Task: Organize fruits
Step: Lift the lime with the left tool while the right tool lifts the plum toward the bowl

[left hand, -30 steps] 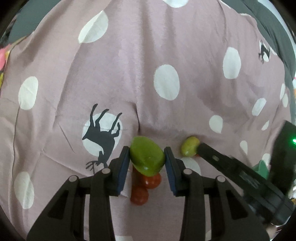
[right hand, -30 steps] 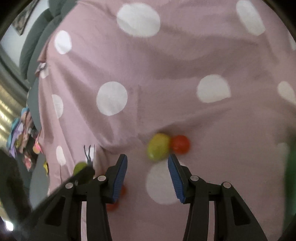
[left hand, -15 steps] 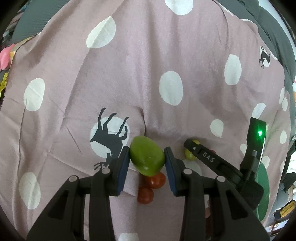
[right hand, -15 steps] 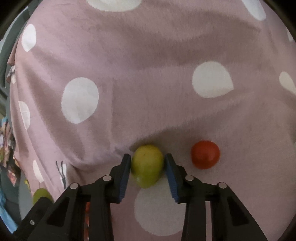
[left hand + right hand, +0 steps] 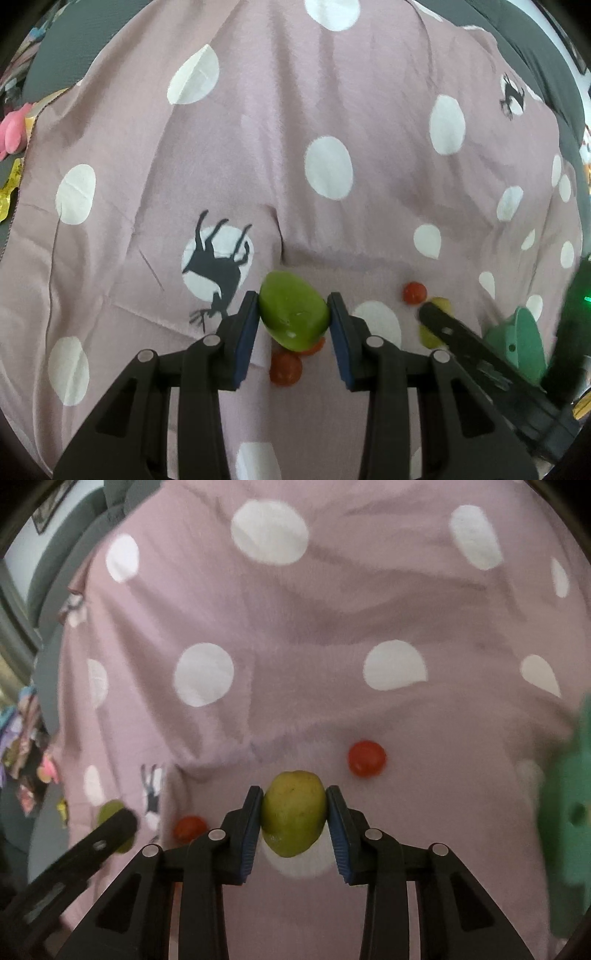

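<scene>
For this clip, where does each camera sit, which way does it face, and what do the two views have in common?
Left wrist: sits on the left hand-held gripper, looking down along its fingers at the spotted cloth; its jaws clamp a green fruit; the right hand-held gripper's arm enters at lower right.
Right wrist: sits on the right hand-held gripper, angled down at the same cloth; its jaws clamp a yellow-green fruit; the left one blurs in at lower left.
Shared: the cloth, a red tomato, a green container.

Left gripper fingers clamped, load between pads. Right gripper same, both pitched downward.
</scene>
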Action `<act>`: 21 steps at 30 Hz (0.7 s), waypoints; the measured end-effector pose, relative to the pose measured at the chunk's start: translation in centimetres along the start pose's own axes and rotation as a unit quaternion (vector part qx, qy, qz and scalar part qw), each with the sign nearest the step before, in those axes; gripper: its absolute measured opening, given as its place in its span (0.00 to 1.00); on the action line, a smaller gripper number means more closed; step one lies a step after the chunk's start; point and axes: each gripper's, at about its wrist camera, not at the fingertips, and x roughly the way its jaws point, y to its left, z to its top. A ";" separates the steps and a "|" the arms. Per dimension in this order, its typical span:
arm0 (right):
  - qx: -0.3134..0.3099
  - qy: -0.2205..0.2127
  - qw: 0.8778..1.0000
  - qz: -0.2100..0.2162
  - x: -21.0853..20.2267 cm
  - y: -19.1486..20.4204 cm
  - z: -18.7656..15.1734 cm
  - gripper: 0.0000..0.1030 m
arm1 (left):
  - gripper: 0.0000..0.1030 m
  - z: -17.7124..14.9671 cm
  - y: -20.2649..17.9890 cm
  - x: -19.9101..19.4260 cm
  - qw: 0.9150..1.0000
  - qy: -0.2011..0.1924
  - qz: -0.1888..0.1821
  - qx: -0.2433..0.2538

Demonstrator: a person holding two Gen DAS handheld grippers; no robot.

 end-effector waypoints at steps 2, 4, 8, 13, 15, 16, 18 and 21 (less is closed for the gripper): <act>-0.001 -0.009 1.000 -0.001 -1.8 -0.7 0.0 0.36 | 0.36 -0.6 -0.7 -0.1 1.000 0.001 -0.004 0.010; -0.002 -0.019 1.000 -0.002 -2.8 -1.8 -0.1 0.36 | 0.36 -0.9 -1.3 -0.4 1.000 0.000 -0.007 0.021; 0.010 -0.051 0.999 0.000 -4.9 -3.2 -1.0 0.36 | 0.36 -1.8 -2.8 -1.3 0.999 -0.010 -0.015 0.041; 0.007 -0.076 0.997 -0.024 -6.1 -4.0 -0.4 0.36 | 0.36 -3.1 -5.0 -2.3 0.997 -0.014 -0.036 0.068; 0.009 -0.081 0.996 -0.025 -6.8 -4.3 -0.4 0.36 | 0.36 -3.5 -5.9 -2.8 0.996 -0.016 -0.044 0.080; 0.011 -0.083 0.996 -0.022 -7.1 -4.4 -0.4 0.36 | 0.36 -3.8 -6.2 -3.0 0.995 -0.017 -0.049 0.084; 0.012 -0.089 0.996 -0.014 -7.7 -4.6 -0.3 0.36 | 0.36 -4.1 -6.8 -3.2 0.994 -0.018 -0.055 0.092; 0.005 -0.102 0.995 -0.016 -8.8 -4.7 -0.3 0.36 | 0.36 -4.6 -7.8 -3.9 0.992 -0.022 -0.065 0.101</act>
